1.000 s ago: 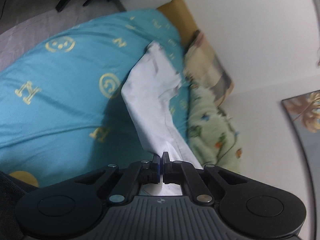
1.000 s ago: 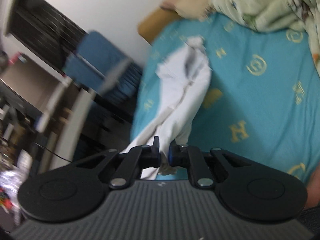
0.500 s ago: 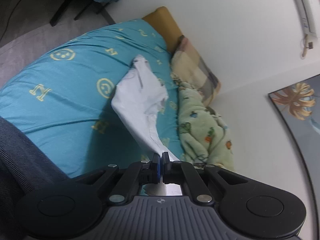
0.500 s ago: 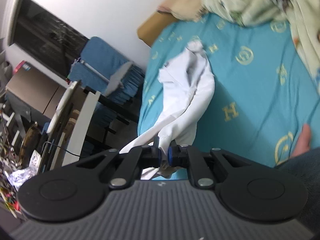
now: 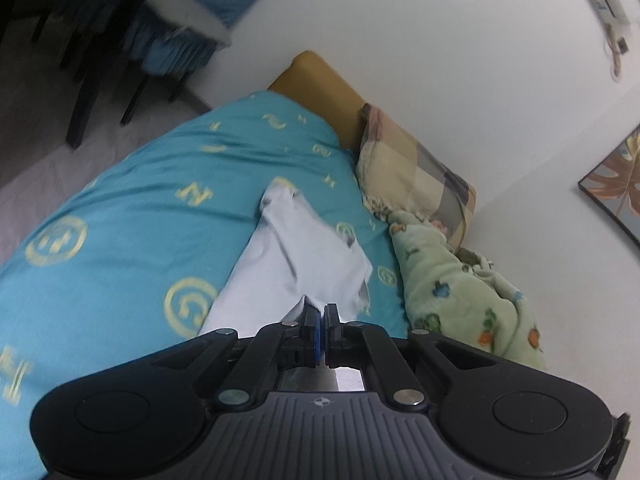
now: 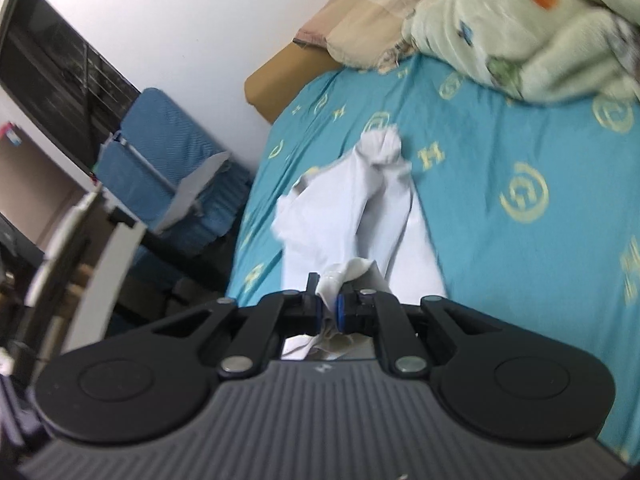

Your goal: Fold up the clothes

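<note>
Ahead of both tongs, left tongs [image 5: 323, 320] and right tongs [image 6: 326, 300] clamp the white garment [image 5: 296, 256], now lower, settling onto the bed [image 5: 120, 240] for folding.

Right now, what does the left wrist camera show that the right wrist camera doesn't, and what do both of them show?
Only the left wrist view shows the framed leaf picture on the white wall and the white wall-mounted unit with its dangling cord.

Only the right wrist view shows the dark window and the full blue padded folding chair.

Both show the crumpled white garment pinched in a shut gripper, left gripper and right gripper, plus the teal bedsheet with gold logos, the pale green patterned blanket and the checked beige pillow.
</note>
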A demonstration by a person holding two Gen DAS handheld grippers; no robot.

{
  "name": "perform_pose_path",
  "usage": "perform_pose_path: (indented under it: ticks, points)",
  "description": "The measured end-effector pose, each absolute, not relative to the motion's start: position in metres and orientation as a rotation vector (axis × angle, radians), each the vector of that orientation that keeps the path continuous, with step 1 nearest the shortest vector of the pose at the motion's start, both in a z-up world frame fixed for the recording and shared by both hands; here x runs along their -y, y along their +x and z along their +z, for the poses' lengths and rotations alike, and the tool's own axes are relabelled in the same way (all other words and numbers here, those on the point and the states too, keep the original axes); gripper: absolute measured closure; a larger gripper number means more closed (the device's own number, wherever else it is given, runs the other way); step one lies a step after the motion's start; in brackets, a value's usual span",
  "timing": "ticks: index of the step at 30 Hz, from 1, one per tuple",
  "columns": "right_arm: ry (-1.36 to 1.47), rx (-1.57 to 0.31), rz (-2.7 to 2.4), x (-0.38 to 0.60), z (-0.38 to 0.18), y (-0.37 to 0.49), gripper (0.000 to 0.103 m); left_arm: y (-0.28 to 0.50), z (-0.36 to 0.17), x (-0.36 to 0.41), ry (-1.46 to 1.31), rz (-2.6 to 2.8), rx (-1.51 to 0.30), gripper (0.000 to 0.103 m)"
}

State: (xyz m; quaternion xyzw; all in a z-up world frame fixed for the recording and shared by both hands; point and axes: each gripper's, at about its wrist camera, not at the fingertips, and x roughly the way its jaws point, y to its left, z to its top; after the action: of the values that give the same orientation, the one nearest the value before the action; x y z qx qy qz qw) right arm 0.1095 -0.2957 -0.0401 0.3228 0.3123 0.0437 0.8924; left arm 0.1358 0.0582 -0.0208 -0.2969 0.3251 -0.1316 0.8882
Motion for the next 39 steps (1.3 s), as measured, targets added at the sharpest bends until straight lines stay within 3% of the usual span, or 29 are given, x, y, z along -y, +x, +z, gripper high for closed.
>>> perform_pose_path:
  ticks: [7,16,18,19,20,21,22,30,39]
  points:
    - [0.534,-0.571,0.092,0.299,-0.09,0.193,0.092,0.224,-0.066,-0.017,-0.402,-0.26,-0.595,0.101]
    - [0.539,-0.736,0.06,0.298,-0.151,0.247,0.086,0.283,-0.139,-0.002,-0.296,-0.211,-0.731,0.098]
    - [0.573,-0.759,0.036,0.301,-0.156,0.247,0.068,0.283,-0.142,-0.002,-0.272,-0.213,-0.745,0.088]
    - [0.59,-0.765,0.04,0.302,-0.155,0.246,0.061,0.28,-0.139,-0.002,-0.259,-0.22,-0.744,0.074]
    - [0.598,-0.77,0.057,0.301,-0.151,0.244,0.044,0.278,-0.137,-0.001,-0.245,-0.226,-0.742,0.065]
    - [0.59,-0.758,0.066,0.299,-0.145,0.24,0.032,0.273,-0.132,-0.001,-0.233,-0.228,-0.728,0.047]
    - [0.58,-0.746,0.074,0.297,-0.138,0.236,0.028,0.267,-0.127,0.0,-0.222,-0.227,-0.708,0.038]
    - [0.467,-0.647,0.055,0.278,-0.09,0.189,0.027,0.209,-0.074,0.001,-0.167,-0.254,-0.596,0.023]
    - [0.284,-0.554,0.078,0.246,-0.048,0.116,0.027,0.126,-0.029,-0.009,-0.104,-0.274,-0.514,0.02]
